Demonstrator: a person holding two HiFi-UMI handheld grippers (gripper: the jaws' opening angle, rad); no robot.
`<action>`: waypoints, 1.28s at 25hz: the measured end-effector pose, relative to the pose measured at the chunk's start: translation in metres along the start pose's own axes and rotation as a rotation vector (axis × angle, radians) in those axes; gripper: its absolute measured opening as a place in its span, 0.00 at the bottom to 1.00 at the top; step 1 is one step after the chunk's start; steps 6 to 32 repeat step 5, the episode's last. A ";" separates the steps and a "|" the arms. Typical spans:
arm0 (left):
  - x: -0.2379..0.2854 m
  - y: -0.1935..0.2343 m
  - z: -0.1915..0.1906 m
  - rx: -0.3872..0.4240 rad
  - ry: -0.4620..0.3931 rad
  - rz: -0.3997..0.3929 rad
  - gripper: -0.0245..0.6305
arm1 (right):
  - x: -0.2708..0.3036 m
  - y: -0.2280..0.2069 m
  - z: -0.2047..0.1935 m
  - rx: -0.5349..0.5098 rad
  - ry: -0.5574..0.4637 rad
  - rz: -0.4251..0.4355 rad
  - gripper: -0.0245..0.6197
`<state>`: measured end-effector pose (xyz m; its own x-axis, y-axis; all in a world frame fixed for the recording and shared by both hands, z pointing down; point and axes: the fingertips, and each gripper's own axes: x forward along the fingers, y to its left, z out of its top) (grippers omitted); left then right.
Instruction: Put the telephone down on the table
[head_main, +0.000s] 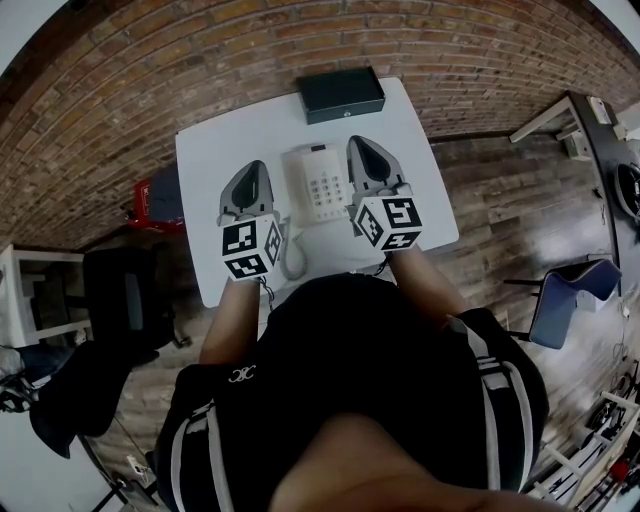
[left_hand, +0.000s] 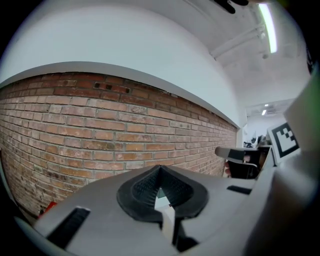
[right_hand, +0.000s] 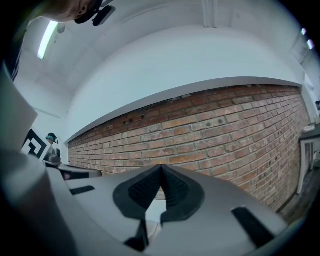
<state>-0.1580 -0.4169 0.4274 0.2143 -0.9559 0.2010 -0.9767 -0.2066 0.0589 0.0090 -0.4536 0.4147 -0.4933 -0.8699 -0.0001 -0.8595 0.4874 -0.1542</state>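
Observation:
In the head view a white telephone (head_main: 322, 184) with a keypad lies in the middle of the white table (head_main: 220, 150). A white curved part, seemingly its handset (head_main: 292, 252), shows by the left gripper's marker cube. My left gripper (head_main: 256, 166) hovers just left of the phone, jaws shut and empty. On the phone's right side my right gripper (head_main: 358, 141) is also shut and holds nothing. In the left gripper view the left gripper (left_hand: 160, 169) faces a brick wall with its pads together. The right gripper view shows the right gripper (right_hand: 161, 167) shut the same way.
A dark flat box (head_main: 341, 94) lies at the table's far edge. A brick wall (head_main: 150, 70) runs behind the table. A red object (head_main: 148, 196) and a black chair (head_main: 120, 295) stand to the left. A blue chair (head_main: 565, 300) stands at the right on the wooden floor.

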 end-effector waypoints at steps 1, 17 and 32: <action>0.001 0.000 -0.001 0.001 0.002 0.002 0.04 | 0.001 0.001 -0.001 0.001 0.002 0.002 0.04; 0.003 0.000 -0.004 0.010 0.013 0.014 0.04 | 0.003 0.004 -0.003 0.007 0.005 0.016 0.04; 0.003 0.000 -0.004 0.010 0.013 0.014 0.04 | 0.003 0.004 -0.003 0.007 0.005 0.016 0.04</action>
